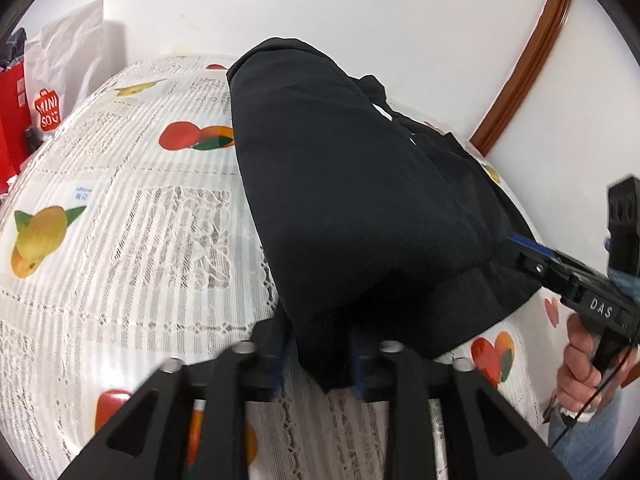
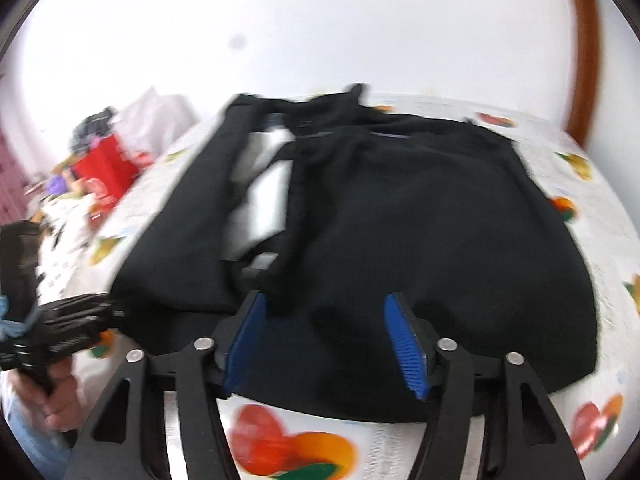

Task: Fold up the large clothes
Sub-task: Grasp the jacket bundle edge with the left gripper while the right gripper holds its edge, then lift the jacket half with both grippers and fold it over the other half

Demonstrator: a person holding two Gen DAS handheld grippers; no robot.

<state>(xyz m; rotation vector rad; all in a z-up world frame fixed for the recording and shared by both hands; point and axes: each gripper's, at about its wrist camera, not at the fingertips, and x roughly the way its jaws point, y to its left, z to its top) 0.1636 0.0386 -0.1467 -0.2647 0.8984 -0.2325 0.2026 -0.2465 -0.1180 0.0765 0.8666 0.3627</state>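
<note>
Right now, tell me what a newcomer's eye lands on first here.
The black garment dominates, spread across the middle of the fruit-print tablecloth. Next come the right claw and its blue pads, open over the garment's near edge. A red bag stands out at the table's far left.

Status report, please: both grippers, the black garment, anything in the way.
Right gripper open, nothing held, over garment's near edge. Left gripper jaws astride black garment hem, grip unclear. Garment part-folded on fruit-print tablecloth. Bags far corner, clear.
</note>
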